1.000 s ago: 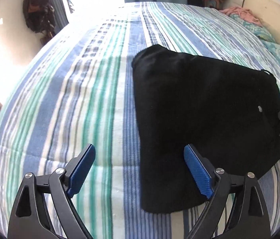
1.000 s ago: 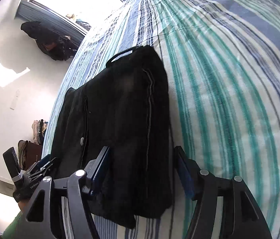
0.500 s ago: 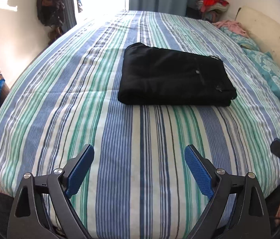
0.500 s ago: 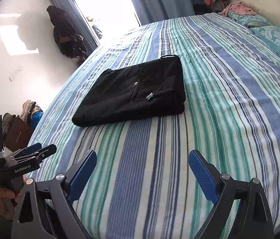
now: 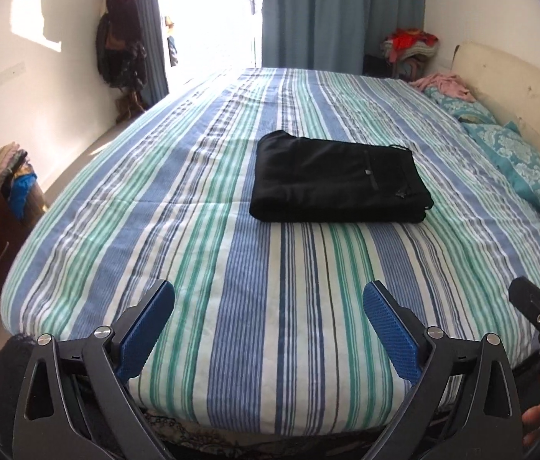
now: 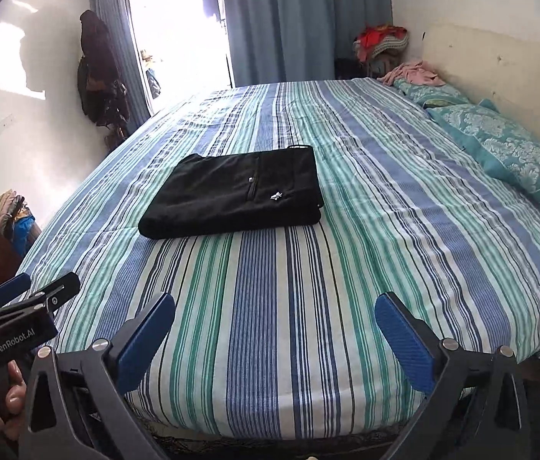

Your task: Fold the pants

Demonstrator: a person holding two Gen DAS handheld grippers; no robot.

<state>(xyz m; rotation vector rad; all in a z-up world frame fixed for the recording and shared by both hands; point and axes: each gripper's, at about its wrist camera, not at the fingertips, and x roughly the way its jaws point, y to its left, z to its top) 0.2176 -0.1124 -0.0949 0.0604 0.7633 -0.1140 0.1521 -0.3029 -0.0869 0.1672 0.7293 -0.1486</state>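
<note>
- The black pants [image 5: 337, 180] lie folded into a compact rectangle near the middle of the striped bed [image 5: 231, 306], well apart from both of my grippers; in the right wrist view the same bundle [image 6: 235, 199] sits left of centre.
- My left gripper [image 5: 268, 320] hangs over the near edge of the bed with its jaws wide apart and nothing between them.
- My right gripper [image 6: 275, 331] is the same: jaws spread wide, empty, above the bed's near edge.
- I judge the folding done, or nearly so: the edges line up and no leg trails out.
- The fabric looks soft and limp, stacked in several layers, so I expect it to sag and slide open if I lift it by 1 corner.
- If I had to move it, I would pinch through all layers at the 2 near corners of the thick folded edge, 1 gripper on each.
- A small loop [image 6: 300, 147] sticks out at the far corner, and a button [image 6: 250, 179] shows on top; neither is a safe place to grip.
- 2 teal pillows [image 6: 500, 145] lie by the headboard, clear of the bundle.
</note>
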